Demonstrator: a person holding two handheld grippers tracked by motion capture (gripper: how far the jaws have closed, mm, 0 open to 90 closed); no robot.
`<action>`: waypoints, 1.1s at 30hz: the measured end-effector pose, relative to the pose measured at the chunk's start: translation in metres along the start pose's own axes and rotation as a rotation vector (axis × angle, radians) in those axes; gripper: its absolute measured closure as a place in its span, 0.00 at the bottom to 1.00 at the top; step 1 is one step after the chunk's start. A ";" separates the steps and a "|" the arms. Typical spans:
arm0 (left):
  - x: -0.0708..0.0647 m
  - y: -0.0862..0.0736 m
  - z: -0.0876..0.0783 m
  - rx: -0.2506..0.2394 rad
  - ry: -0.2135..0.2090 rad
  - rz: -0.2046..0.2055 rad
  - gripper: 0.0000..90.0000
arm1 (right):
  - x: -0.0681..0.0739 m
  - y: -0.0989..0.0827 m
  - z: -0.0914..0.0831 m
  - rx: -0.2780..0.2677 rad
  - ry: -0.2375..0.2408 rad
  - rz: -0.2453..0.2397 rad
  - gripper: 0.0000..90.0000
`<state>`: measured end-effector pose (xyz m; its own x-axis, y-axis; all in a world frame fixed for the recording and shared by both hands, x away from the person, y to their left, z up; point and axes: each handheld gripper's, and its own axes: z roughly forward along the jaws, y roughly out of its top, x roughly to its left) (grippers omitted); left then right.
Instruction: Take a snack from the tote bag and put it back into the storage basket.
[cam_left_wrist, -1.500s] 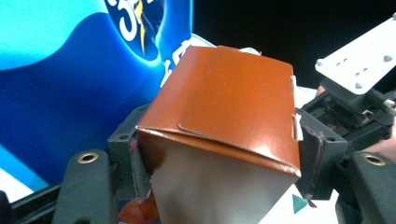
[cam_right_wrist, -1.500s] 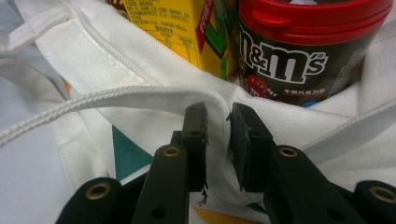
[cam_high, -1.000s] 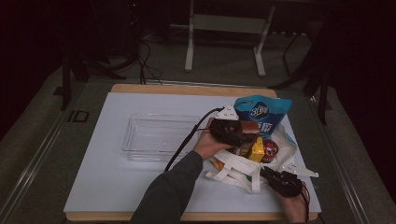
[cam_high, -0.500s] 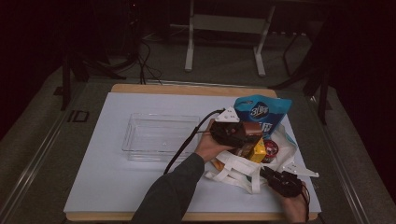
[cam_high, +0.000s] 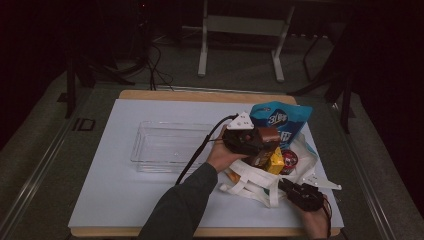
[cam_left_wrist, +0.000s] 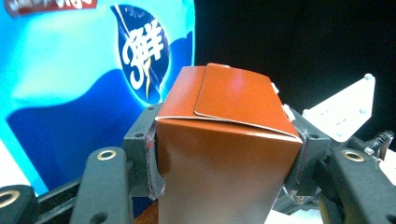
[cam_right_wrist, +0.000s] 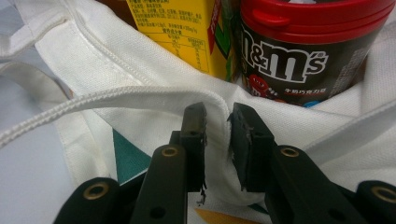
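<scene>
Left gripper (cam_left_wrist: 226, 154) has the brown carton (cam_left_wrist: 229, 154) squarely between its jaws, pads pressed on both side walls after closing in on it just now, so that is a firm clamp on the box. The carton stands upright in the grip, its folded top flap facing up and away from the jaws. Just behind it, off to the jaws' left, rises the big blue snack bag (cam_left_wrist: 88, 79), close to the carton, though whether the two touch is hard to say from this angle. In the high view the left gripper (cam_high: 260, 137) sits above the mouth of the white tote bag (cam_high: 250, 177), carton (cam_high: 268, 134) at its tip, blue snack bag (cam_high: 282, 117) just beyond. Down at the near edge, the right gripper (cam_right_wrist: 218, 128) pinches the white cloth of the tote bag (cam_right_wrist: 154, 100), a fold of the rim caught between its narrow-set jaws. Right past those jaws, inside the bag, stand a yellow carton (cam_right_wrist: 180, 32) and a dark candy tub with a red lid (cam_right_wrist: 303, 42), side by side and touching or nearly so. The clear plastic tray (cam_high: 167, 147) lies well off to the left gripper's far side on the white table mat (cam_high: 115, 200)
</scene>
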<state>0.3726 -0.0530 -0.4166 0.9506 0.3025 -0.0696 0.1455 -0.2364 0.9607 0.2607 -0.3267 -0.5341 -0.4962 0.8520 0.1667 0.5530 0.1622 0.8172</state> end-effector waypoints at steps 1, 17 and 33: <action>0.000 0.001 -0.001 -0.001 0.003 0.003 0.46 | 0.000 0.000 0.000 0.000 0.000 -0.001 0.83; -0.002 0.015 -0.016 -0.043 0.021 0.009 0.47 | 0.000 0.000 0.000 -0.001 -0.001 -0.001 0.83; -0.001 0.026 -0.033 -0.083 0.033 -0.010 0.47 | 0.000 0.000 0.000 -0.002 0.000 -0.003 0.83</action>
<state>0.3665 -0.0291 -0.3822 0.9395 0.3349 -0.0721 0.1309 -0.1565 0.9790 0.2608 -0.3267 -0.5344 -0.4981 0.8514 0.1643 0.5499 0.1636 0.8190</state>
